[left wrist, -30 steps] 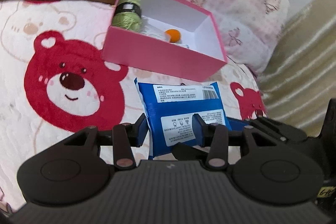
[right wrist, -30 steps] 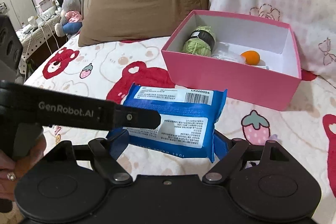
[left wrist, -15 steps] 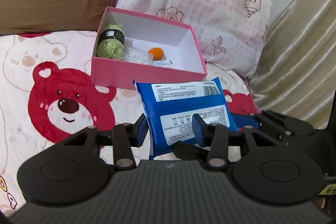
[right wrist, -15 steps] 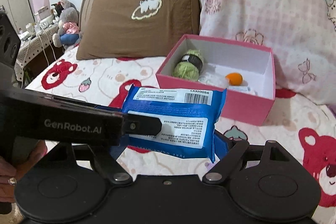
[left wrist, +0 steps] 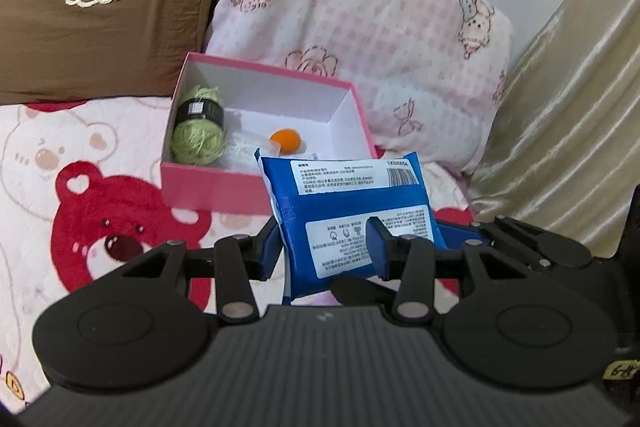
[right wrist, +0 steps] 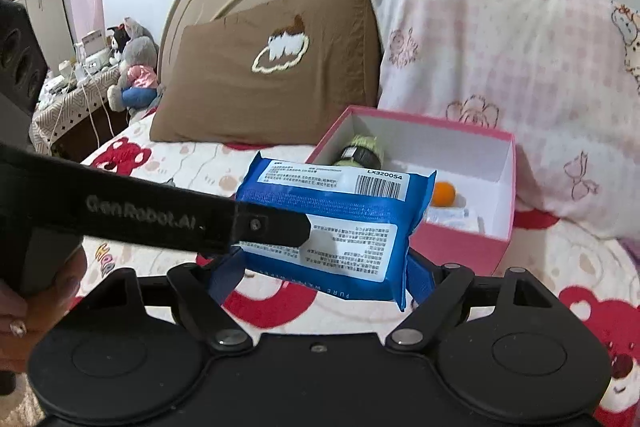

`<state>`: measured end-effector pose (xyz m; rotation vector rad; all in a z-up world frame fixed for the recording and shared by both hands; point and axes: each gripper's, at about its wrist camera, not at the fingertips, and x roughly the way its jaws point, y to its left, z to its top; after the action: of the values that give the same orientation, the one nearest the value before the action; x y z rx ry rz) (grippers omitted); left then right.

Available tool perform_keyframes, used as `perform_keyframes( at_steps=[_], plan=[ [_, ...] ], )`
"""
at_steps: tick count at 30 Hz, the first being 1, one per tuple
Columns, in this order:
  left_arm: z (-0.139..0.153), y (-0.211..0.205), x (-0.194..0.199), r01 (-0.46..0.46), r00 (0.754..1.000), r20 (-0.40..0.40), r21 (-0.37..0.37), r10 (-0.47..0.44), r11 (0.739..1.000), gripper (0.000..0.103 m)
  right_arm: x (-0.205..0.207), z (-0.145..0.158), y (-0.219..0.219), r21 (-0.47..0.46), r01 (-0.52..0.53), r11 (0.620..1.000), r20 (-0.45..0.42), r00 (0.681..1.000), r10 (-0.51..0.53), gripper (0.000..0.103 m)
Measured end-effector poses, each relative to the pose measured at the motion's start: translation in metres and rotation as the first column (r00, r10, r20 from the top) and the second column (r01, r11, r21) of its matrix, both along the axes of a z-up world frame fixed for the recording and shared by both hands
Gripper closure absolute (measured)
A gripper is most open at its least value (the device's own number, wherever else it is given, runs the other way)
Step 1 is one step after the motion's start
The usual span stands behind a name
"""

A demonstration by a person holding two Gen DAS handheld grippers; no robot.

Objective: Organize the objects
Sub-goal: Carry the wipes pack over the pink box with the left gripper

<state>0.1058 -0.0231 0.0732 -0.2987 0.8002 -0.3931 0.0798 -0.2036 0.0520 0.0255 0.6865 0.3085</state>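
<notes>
while both hand-held grippers clamp the blue wipes pack (right wrist: 332, 227), left hand-held gripper (left wrist: 326, 243) narrow on one end, right hand-held gripper (right wrist: 320, 271) wide across its long axis, the pink box (left wrist: 224, 183) on the bed lies just ahead beyond it.

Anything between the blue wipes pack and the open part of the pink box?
Nothing visible. The wipes pack hangs in front of the pink box; yarn and orange ball sit inside, leaving its far right part bare.
</notes>
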Motion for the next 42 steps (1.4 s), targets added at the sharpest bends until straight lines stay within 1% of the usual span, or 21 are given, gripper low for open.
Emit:
perform_keyframes(
  at_steps=[4,7,11,13,17,18,21,24,26,28,30,34,39,42],
  plan=[
    [0.013,-0.003,0.018,-0.008,1.000,0.025,0.009,0.007,1.000,0.061,0.015,0.014,-0.011,0.035,-0.004,0.999,0.019,1.000,0.003,0.020],
    [0.022,-0.007,0.032,-0.024,0.999,0.046,0.031,0.022,0.999,0.061,0.029,0.023,-0.015,0.031,-0.005,0.999,0.036,0.999,0.004,0.023],
    [0.032,-0.009,0.056,-0.035,0.998,0.054,0.034,0.033,0.999,0.061,0.052,0.032,-0.023,0.043,0.008,0.999,0.052,0.999,-0.010,0.027],
    [0.036,-0.011,0.067,-0.045,0.997,0.059,0.050,0.042,0.998,0.061,0.063,0.035,-0.027,0.052,0.012,0.999,0.054,0.998,-0.015,0.031],
    [0.037,-0.011,0.089,-0.074,0.995,0.066,0.066,0.070,0.995,0.061,0.091,0.038,-0.037,0.085,0.015,0.996,0.032,0.999,-0.018,0.038],
    [0.035,-0.010,0.094,-0.081,0.995,0.063,0.058,0.077,0.995,0.061,0.097,0.038,-0.038,0.085,0.009,0.996,0.030,0.999,-0.011,0.040],
    [0.024,-0.004,0.111,-0.096,0.994,0.057,0.016,0.095,0.995,0.061,0.116,0.033,-0.042,0.086,0.014,0.996,0.015,1.000,-0.016,0.043],
    [0.012,0.000,0.128,-0.117,0.992,0.046,-0.013,0.118,0.993,0.061,0.135,0.023,-0.050,0.130,0.032,0.991,-0.002,0.999,-0.032,0.047],
    [0.005,-0.002,0.135,-0.114,0.992,0.062,0.002,0.114,0.993,0.061,0.139,0.009,-0.056,0.181,0.057,0.982,0.016,0.998,-0.061,0.049],
    [-0.006,-0.005,0.143,-0.110,0.993,0.046,0.024,0.108,0.994,0.061,0.139,-0.007,-0.060,0.241,0.072,0.968,0.022,0.997,-0.080,0.050],
    [-0.020,-0.007,0.152,-0.102,0.995,0.018,0.031,0.101,0.994,0.061,0.145,-0.022,-0.060,0.225,0.071,0.972,0.008,0.997,-0.075,0.052],
    [-0.046,-0.014,0.169,-0.098,0.994,-0.033,0.038,0.100,0.994,0.061,0.159,-0.042,-0.070,0.244,0.087,0.966,-0.022,0.996,-0.084,0.055],
    [-0.072,-0.025,0.182,-0.094,0.994,-0.053,0.075,0.098,0.993,0.062,0.177,-0.069,-0.082,0.248,0.117,0.962,-0.087,0.991,-0.098,0.064],
    [-0.088,-0.029,0.190,-0.091,0.992,-0.076,0.090,0.098,0.992,0.062,0.183,-0.085,-0.085,0.246,0.129,0.961,-0.124,0.987,-0.101,0.066]
  ],
)
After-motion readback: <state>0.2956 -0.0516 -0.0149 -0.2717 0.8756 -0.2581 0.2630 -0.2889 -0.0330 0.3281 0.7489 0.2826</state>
